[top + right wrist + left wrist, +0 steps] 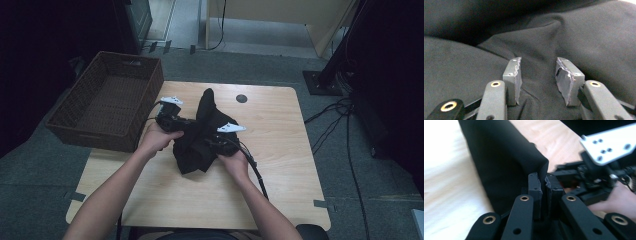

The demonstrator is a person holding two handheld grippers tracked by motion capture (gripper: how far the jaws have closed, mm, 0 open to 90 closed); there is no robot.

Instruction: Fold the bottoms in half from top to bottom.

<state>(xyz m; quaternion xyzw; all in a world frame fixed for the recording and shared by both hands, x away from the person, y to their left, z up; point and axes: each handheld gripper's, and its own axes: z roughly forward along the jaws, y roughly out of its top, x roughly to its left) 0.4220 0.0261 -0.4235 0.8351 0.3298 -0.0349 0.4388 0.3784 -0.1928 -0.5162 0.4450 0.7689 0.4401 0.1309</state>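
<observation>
Black garment (200, 137) bunched on table (280, 165), between both grippers. Left gripper (546, 186) clamped on fabric fold. Right gripper (537, 75) jaws apart, cloth directly ahead, nothing pinched. Second grasp pending; wicker basket (107, 100) beyond left gripper, holds nothing visible. Judged early stage.

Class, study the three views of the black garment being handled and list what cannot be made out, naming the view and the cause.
- High view: what kind of garment the black cloth is; it lies bunched and dark.
- High view: the jaws of the left gripper and right gripper, buried in folds.
- Left gripper view: the right gripper's details, blurred.
- Right gripper view: the table, covered by cloth.
- High view: the basket floor, too dim.
</observation>
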